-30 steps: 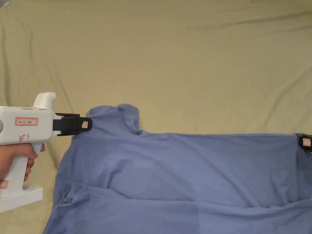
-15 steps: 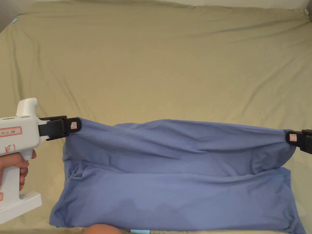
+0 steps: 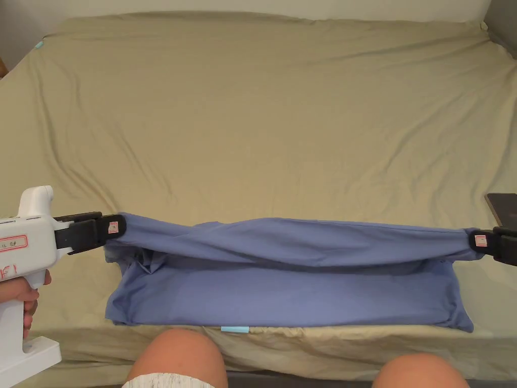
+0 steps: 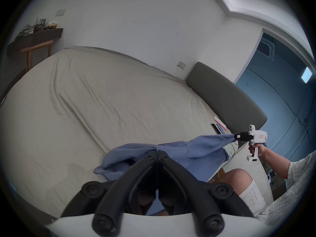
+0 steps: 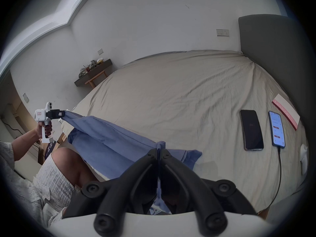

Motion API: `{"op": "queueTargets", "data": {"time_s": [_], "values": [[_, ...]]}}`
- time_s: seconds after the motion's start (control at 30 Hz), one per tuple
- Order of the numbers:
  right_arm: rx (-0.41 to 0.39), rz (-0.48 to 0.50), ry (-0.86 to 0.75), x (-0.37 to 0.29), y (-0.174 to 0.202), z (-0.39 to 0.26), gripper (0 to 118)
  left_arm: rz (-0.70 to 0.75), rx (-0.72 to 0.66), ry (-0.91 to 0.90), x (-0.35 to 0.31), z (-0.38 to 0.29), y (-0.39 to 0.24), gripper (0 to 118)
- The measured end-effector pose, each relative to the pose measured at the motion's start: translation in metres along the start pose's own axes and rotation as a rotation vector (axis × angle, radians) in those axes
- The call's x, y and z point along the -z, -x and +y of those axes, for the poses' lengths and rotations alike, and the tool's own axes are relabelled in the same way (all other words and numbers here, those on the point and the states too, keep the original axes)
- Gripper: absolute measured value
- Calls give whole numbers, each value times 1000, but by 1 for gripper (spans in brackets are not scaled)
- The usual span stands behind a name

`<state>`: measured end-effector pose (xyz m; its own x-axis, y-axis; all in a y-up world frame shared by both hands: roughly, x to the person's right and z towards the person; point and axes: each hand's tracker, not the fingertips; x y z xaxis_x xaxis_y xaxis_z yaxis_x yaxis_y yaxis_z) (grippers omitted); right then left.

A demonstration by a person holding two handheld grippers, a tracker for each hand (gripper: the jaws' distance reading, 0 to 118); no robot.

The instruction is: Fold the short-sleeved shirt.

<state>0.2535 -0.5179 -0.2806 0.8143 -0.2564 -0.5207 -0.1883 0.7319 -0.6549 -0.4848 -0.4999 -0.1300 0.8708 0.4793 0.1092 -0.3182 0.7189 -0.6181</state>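
A blue short-sleeved shirt [image 3: 282, 293] lies along the near edge of the bed, its far edge lifted and pulled taut between the two grippers. My left gripper [image 3: 115, 228] is shut on the shirt's left end; its own view has both jaws closed on blue cloth [image 4: 156, 151]. My right gripper [image 3: 477, 239] is shut on the shirt's right end, and its own view has the jaws pinched on the fabric [image 5: 159, 148]. The lower layer of the shirt [image 5: 109, 152] rests flat on the sheet, reaching the bed's front edge.
The beige bed sheet [image 3: 262, 126] stretches wide behind the shirt. Two phones [image 5: 251, 132] and a card lie at the bed's right side, one phone [image 3: 502, 208] near my right gripper. A grey headboard [image 5: 273, 52] stands on the right. The person's knees [image 3: 174, 353] are at the bed's front edge.
Both grippers have drawn the shirt's lifted edge toward the person and lower, so the shirt now lies as a narrower band. The head camera has tilted to take in more of the bed.
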Motion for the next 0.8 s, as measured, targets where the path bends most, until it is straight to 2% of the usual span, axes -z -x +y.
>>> {"op": "queueTargets", "data": {"time_s": [0.63, 0.8], "values": [[-12, -35, 145, 2, -3, -63, 1, 37, -82, 88, -16, -82, 22, 0], [-32, -45, 184, 5, 19, -64, 1, 55, -90, 158, -7, -91, 28, 0]]}}
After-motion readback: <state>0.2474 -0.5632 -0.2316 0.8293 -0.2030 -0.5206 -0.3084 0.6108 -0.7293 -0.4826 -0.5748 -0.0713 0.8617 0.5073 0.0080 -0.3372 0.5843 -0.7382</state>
